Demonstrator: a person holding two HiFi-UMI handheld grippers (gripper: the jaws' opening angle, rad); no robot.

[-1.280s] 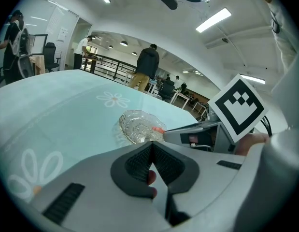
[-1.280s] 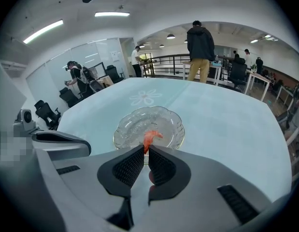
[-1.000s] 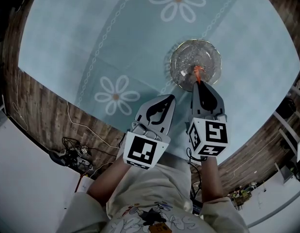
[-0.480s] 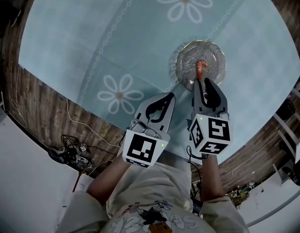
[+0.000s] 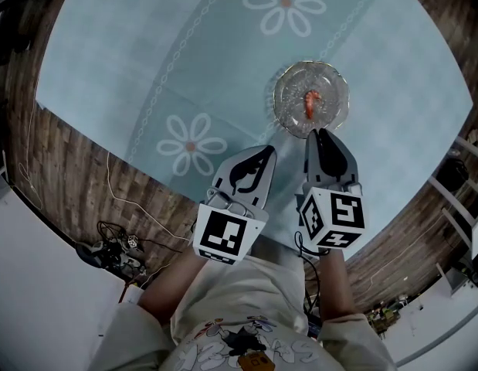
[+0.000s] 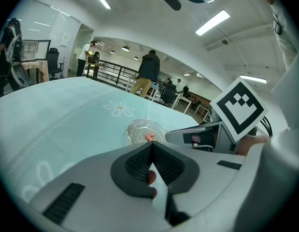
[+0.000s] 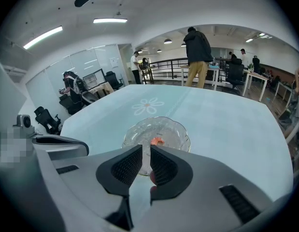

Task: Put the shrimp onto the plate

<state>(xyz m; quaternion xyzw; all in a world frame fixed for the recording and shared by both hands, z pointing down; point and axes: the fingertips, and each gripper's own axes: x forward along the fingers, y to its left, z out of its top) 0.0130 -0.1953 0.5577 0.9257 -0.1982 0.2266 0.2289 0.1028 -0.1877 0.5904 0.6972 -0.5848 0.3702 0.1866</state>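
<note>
Orange shrimp (image 5: 310, 103) lies on the glass plate (image 5: 332, 90), far right on the table (image 5: 146, 52). I read my right claw (image 5: 317, 132) released just near it, left claw (image 5: 266, 151) clenched empty.

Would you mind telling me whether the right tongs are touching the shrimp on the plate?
Apart. In the head view, a strip of bare plate shows between the right tongs and the shrimp lying mid-plate.
</note>
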